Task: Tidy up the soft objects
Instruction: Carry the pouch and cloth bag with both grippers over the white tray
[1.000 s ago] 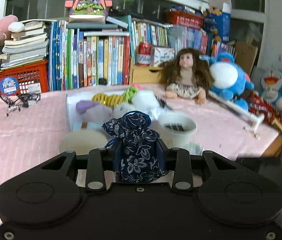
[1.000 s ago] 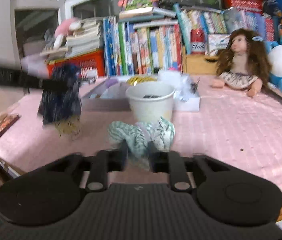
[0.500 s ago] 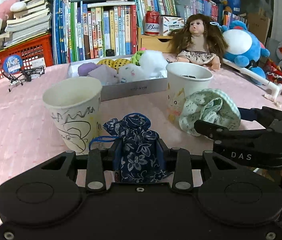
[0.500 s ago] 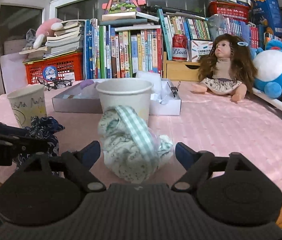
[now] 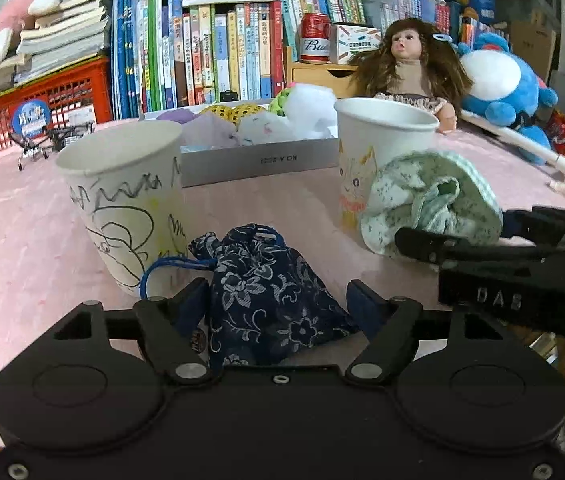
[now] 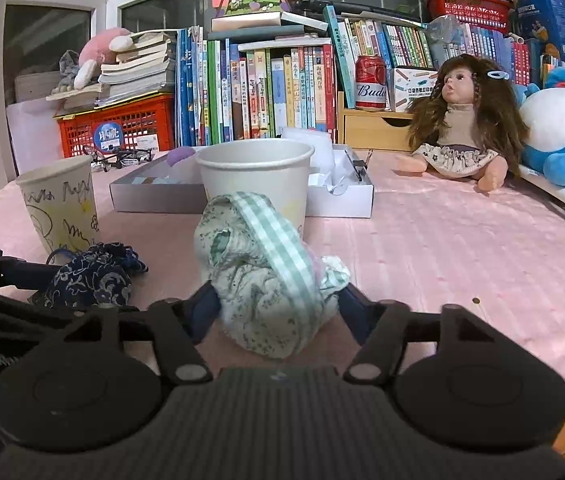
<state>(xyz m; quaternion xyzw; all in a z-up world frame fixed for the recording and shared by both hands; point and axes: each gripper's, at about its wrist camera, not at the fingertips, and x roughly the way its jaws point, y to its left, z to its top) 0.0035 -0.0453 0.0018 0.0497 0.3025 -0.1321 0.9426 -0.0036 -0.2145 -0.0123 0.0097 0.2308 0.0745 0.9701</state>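
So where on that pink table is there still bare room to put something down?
The widest bare stretch of the pink tablecloth runs right of the plain paper cup, up to the doll. A smaller patch lies left of the scribbled cup. Around both cups, the blue pouch, green pouch and grey box, it's crowded.

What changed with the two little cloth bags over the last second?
The left tongs brought the dark blue floral pouch down onto the pink tablecloth and are opening, letting go. The right tongs released the green checked bag and are closing around it again. Cups, tray and doll stayed put.
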